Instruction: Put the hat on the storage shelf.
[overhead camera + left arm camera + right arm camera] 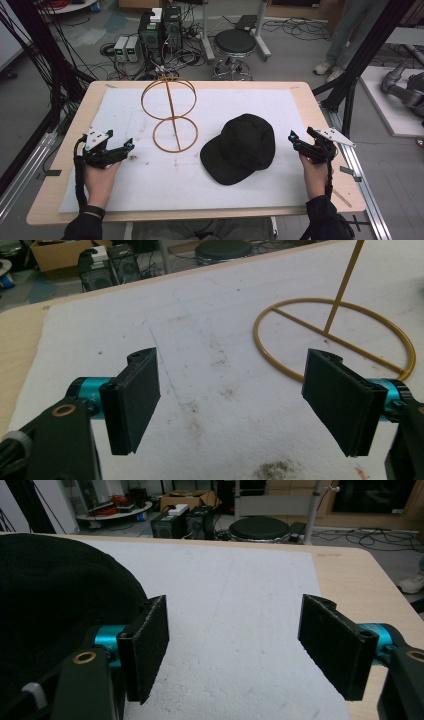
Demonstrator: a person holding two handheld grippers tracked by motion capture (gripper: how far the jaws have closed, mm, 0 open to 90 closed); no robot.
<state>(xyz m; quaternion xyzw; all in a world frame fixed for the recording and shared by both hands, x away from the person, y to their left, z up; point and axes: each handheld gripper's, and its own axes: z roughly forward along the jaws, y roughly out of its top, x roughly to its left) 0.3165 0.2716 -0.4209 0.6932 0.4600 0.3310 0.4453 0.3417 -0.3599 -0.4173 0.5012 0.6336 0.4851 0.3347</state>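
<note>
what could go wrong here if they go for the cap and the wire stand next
1. The wire stand is tall and thin on a ring base; a nudge from the open left gripper might tip it.
2. The black cap is soft, so the open right gripper may pinch only fabric and let it sag or slip.
3. The stand's base sits close to the cap's brim, so dragging either could snag the other.

A black cap point(241, 148) sits on the white mat point(150, 185) covering the tabletop, right of centre, crown up, its flat brim pointing toward the near-left. Just to its left stands a gold wire stand point(170, 114): a round base ring flat on the mat, a thin upright rod, and a second ring held up at the top. Cap and stand sit near each other, not touching.
</note>
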